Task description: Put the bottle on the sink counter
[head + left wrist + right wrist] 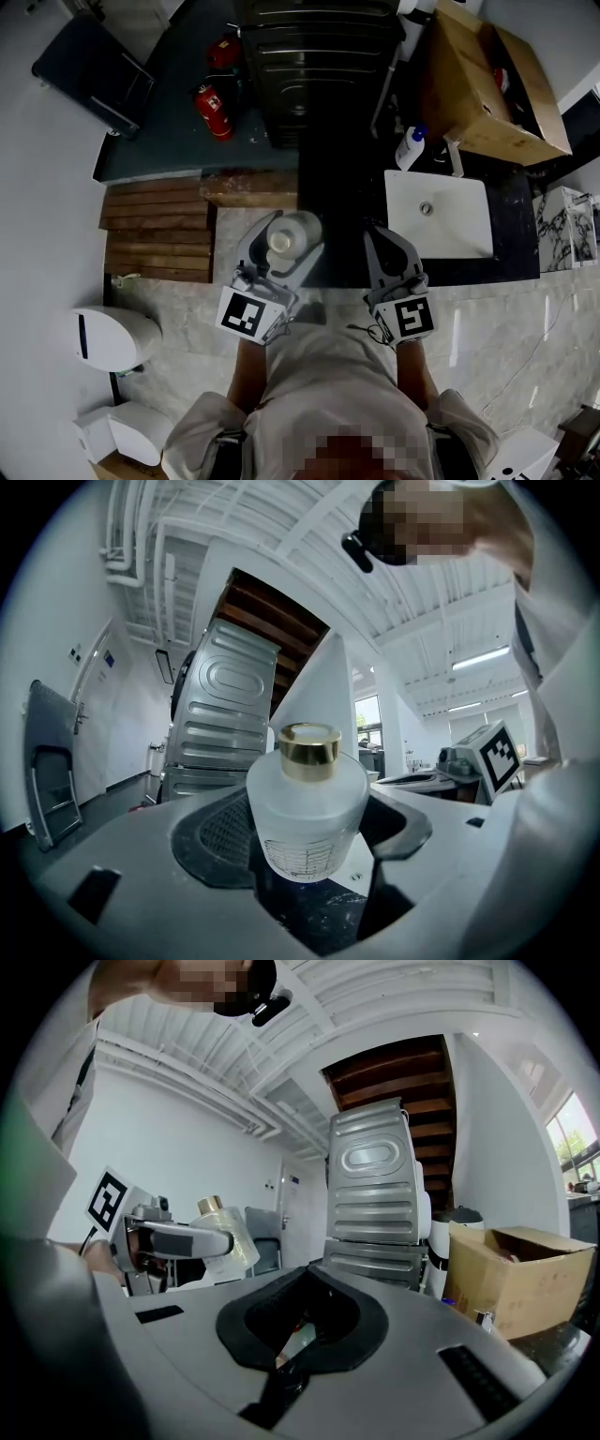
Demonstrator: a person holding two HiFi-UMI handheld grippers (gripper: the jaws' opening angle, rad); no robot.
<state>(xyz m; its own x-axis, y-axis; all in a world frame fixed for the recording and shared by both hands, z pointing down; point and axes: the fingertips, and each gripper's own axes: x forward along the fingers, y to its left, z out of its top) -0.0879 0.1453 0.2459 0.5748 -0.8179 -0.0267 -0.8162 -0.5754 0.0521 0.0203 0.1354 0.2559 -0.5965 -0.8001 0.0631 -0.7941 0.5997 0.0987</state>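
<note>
A frosted bottle [285,234] with a gold cap stands upright between the jaws of my left gripper [279,247], which is shut on it. In the left gripper view the bottle [305,819] fills the centre of that gripper [309,860], held by its lower body. The right gripper view shows it [225,1233] from the side, off to the left. My right gripper [387,238] is level beside it, jaws together and nothing in them [289,1352]. The dark sink counter [514,239] with its white basin [461,232] lies just right of the right gripper.
A white pump bottle [410,147] and a tap [455,155] stand behind the basin. A cardboard box [487,80] sits at the counter's far end. A grey ribbed appliance [319,66] is ahead, two red fire extinguishers [214,111] to its left, wooden steps [159,230] lower left.
</note>
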